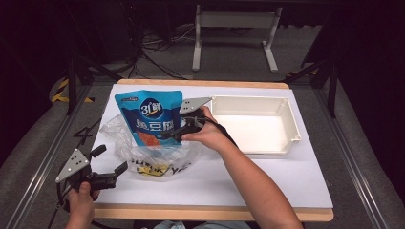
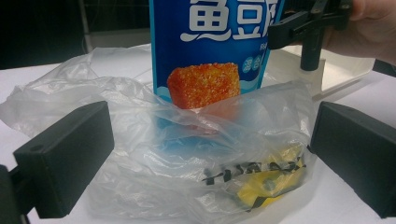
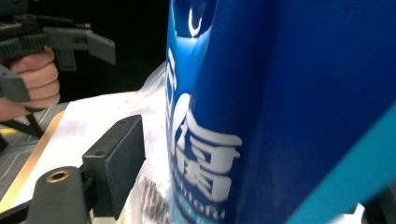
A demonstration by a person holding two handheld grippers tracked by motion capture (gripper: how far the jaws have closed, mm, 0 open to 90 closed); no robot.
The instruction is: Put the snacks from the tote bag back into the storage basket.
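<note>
Blue glossy snack pouch (image 1: 149,117), upright at centre-left of the frame with its base in the crinkly clear plastic bag (image 1: 153,155), is pinched at its edge by my right claw (image 1: 180,130), my left claw (image 1: 111,164) gaping wide; slick foil could slip and topple.

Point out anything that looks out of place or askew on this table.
Nothing is spilled or damaged. The blue snack pouch stands half out of the crumpled clear plastic bag, held upright by the right gripper. The white tray sits level.
</note>
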